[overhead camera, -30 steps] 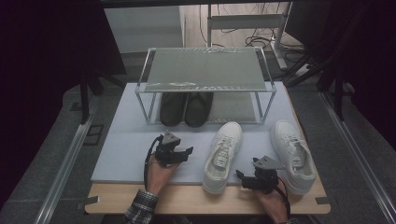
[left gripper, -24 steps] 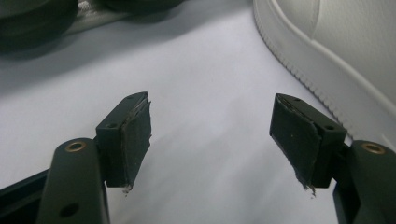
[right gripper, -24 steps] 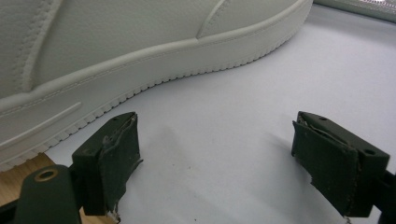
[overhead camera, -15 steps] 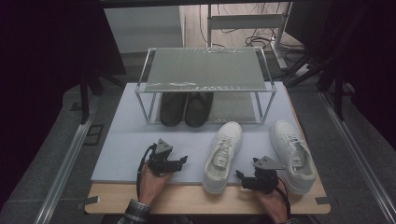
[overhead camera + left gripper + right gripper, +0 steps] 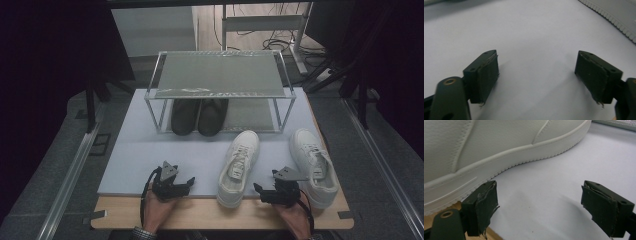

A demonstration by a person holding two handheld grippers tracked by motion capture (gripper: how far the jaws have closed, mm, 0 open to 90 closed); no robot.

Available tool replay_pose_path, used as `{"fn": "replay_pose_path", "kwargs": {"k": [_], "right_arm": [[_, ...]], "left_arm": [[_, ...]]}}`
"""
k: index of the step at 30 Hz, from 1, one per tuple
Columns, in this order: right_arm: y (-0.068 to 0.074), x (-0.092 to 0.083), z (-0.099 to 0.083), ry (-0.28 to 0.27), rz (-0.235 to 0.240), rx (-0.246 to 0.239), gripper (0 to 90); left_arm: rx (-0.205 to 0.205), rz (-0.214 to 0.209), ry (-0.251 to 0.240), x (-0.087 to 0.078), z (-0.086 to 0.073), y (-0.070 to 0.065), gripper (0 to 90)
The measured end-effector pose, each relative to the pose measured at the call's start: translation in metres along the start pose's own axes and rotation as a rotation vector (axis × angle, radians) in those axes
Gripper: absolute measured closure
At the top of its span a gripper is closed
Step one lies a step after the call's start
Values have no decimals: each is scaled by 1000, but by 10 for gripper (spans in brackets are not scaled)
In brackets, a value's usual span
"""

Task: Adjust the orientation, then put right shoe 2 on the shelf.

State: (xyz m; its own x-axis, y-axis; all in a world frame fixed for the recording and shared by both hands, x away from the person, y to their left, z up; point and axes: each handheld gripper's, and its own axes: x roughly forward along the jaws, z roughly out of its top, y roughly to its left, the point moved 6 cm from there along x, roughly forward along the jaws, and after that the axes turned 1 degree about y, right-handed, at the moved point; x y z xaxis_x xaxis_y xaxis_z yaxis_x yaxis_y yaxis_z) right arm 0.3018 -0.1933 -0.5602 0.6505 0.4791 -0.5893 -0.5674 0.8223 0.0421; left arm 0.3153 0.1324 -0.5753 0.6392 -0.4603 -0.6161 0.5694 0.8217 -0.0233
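White sneakers (image 5: 239, 167) wait by the rack (image 5: 218, 75).
My left gripper (image 5: 176, 186), just opened, and right gripper (image 5: 264, 192) gape empty; I'd pinch the heel at three o'clock.

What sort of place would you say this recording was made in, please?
Probably a lab or workshop test bench, not a home: a shoe rack and white sneakers staged on a white board, with loose cables on the floor behind.

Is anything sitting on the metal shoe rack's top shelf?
No: the metal shoe rack's top shelf is bare; the dark shoes sit beneath it.
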Motion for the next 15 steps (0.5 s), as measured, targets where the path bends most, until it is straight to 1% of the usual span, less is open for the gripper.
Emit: {"fn": "replay_pose_path", "kwargs": {"k": [2,8,11,15], "right_arm": [[1,-3,2,4,19,3,122],[2,-8,7,22,25,3,114],[3,-12,10,30,44,11,165],[2,-16,12,31,58,9,252]], "left_arm": [[0,-4,2,0,0,0,178],[1,-2,2,0,0,0,173],[1,-2,2,0,0,0,174],[0,-1,1,0,0,0,174]]}}
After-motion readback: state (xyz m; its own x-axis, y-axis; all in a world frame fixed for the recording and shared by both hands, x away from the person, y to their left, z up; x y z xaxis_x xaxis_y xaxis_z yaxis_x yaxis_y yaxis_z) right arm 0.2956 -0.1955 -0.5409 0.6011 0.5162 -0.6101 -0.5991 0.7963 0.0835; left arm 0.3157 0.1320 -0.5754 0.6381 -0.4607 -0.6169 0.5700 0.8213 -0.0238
